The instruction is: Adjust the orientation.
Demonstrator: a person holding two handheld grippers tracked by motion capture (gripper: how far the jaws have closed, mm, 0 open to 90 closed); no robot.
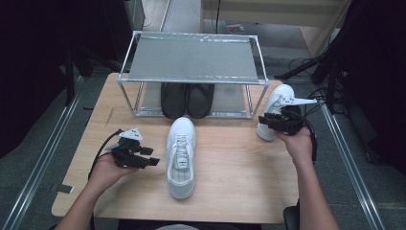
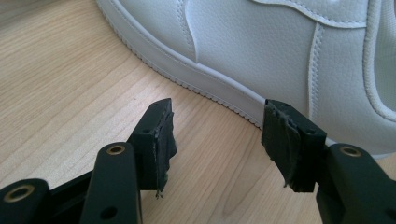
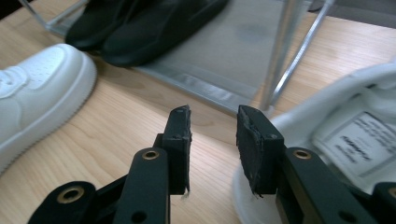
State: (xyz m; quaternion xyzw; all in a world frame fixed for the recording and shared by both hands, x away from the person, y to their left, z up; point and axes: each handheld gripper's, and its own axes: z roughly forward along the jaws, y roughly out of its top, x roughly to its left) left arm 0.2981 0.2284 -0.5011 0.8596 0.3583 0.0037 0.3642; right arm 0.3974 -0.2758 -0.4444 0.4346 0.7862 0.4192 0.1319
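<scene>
Lying just right of left tool (image 1: 154, 162), white sneaker (image 1: 181, 155), untouched

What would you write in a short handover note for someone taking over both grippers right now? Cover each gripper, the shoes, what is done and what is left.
Left gripper: open, empty, beside the white shoe in the middle of the table, not touching it.
Right gripper: open, empty, at the heel of the second white shoe near the table's right edge.
Rack: a pair of black shoes sits on the lower shelf; top shelf bare.
Done: black pair racked.
Left, probably: grip each white shoe and set it on the rack.
</scene>
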